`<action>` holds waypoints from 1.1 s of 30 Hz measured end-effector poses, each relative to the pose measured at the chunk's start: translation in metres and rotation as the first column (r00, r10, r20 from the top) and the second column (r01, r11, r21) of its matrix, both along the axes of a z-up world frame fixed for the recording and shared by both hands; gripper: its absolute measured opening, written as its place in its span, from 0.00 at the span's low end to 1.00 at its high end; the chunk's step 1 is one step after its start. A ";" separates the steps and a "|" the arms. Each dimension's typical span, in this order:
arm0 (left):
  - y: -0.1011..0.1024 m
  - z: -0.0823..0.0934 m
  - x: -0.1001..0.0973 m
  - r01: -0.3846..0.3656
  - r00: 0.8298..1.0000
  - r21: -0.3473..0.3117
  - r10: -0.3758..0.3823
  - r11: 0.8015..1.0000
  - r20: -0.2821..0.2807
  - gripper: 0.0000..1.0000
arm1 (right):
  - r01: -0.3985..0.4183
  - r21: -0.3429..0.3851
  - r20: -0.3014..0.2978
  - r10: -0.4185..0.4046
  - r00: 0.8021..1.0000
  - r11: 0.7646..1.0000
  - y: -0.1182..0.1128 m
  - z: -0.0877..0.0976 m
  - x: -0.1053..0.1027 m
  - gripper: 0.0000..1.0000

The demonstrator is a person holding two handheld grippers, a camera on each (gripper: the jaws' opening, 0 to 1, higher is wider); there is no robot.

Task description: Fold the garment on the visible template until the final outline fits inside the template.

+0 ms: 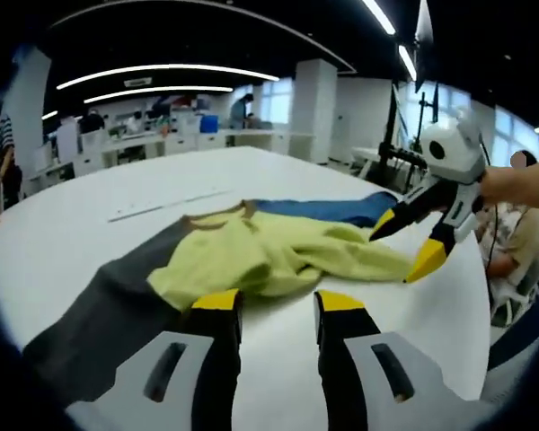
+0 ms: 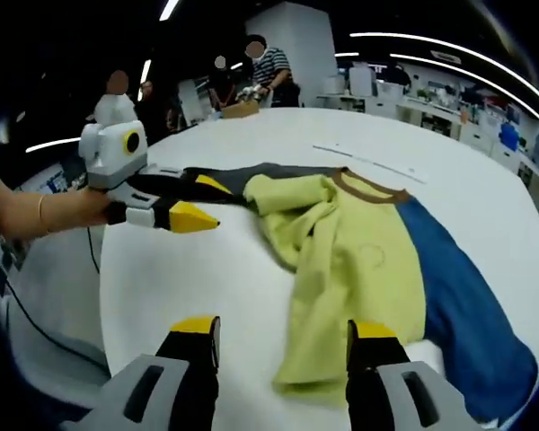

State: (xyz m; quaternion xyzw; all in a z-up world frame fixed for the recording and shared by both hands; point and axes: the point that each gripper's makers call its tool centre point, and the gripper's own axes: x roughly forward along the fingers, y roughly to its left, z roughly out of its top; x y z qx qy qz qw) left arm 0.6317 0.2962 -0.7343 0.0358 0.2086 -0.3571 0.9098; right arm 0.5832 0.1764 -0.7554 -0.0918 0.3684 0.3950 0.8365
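A crumpled garment lies on the white table: yellow-green body (image 1: 278, 251) with a brown collar, dark grey sleeve (image 1: 108, 296) stretched toward me, blue sleeve (image 1: 332, 209) behind. In the right gripper view the yellow body (image 2: 341, 251) sits between the blue sleeve (image 2: 458, 305) and the grey sleeve (image 2: 260, 175). My left gripper (image 1: 278, 303) is open, just short of the yellow hem. It also appears as the left gripper (image 2: 205, 201), open by the grey sleeve. My right gripper (image 2: 285, 329) is open at the yellow hem's edge. From the right comes the right gripper (image 1: 406, 242), open beside the hem.
A thin pale strip (image 1: 162, 205) lies on the table (image 1: 63, 233) beyond the garment, seen again as the strip (image 2: 368, 162). The table's rounded edge (image 2: 108, 269) is close. A cable (image 2: 36, 332) hangs below it. People and desks stand in the background.
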 end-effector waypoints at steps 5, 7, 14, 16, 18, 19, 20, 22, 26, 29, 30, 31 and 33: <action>-0.008 -0.007 0.009 -0.018 1.000 -0.008 0.018 1.000 -0.014 0.23 | 0.001 -0.032 0.023 -0.001 1.000 0.999 -0.004 -0.006 -0.004 0.48; -0.013 -0.009 0.011 -0.011 1.000 -0.011 0.011 1.000 -0.020 0.22 | 0.006 -0.046 0.031 -0.004 1.000 0.999 -0.006 -0.008 -0.005 0.45; -0.020 -0.016 0.022 -0.017 1.000 0.044 0.017 0.999 -0.005 0.19 | 0.027 -0.086 0.091 -0.019 0.996 0.996 -0.009 -0.009 -0.005 0.31; -0.018 -0.017 0.027 -0.036 0.999 0.045 0.036 0.998 -0.005 0.16 | 0.035 -0.112 0.109 -0.022 0.994 0.993 -0.011 -0.010 -0.005 0.27; -0.017 -0.017 0.031 -0.053 0.999 0.050 0.053 0.997 0.001 0.14 | 0.044 -0.154 0.142 -0.022 0.990 0.987 -0.015 -0.012 -0.005 0.24; -0.017 -0.017 0.033 -0.059 0.998 0.049 0.059 0.997 0.001 0.12 | 0.042 -0.169 0.152 -0.016 0.988 0.985 -0.016 -0.014 -0.005 0.23; -0.018 -0.016 0.035 -0.066 0.998 0.046 0.066 0.997 0.000 0.11 | 0.049 -0.179 0.159 -0.020 0.987 0.983 -0.017 -0.016 -0.006 0.22; -0.017 -0.016 0.040 -0.082 0.997 0.060 0.082 0.995 0.015 0.07 | 0.051 -0.199 0.173 -0.016 0.985 0.979 -0.018 -0.020 -0.006 0.19; -0.011 -0.017 0.045 -0.094 0.995 0.116 0.091 0.989 0.031 0.00 | 0.064 -0.224 0.177 -0.024 0.984 0.972 -0.023 -0.027 -0.004 0.12; -0.008 -0.011 0.045 -0.091 0.995 0.113 0.087 0.989 0.040 0.00 | 0.072 -0.229 0.183 -0.030 0.983 0.971 -0.027 -0.028 -0.001 0.03; -0.006 -0.009 0.045 -0.094 0.995 0.110 0.089 0.989 0.044 0.00 | 0.072 -0.229 0.183 -0.030 0.983 0.971 -0.028 -0.028 -0.001 0.01; -0.003 -0.005 0.045 -0.097 0.995 0.105 0.093 0.990 0.042 0.00 | 0.075 -0.225 0.180 -0.034 0.983 0.971 -0.029 -0.025 0.000 0.00; 0.001 0.004 0.044 -0.101 0.994 0.081 0.098 0.992 0.042 0.00 | 0.073 -0.217 0.187 -0.032 0.982 0.973 -0.030 -0.020 0.000 0.00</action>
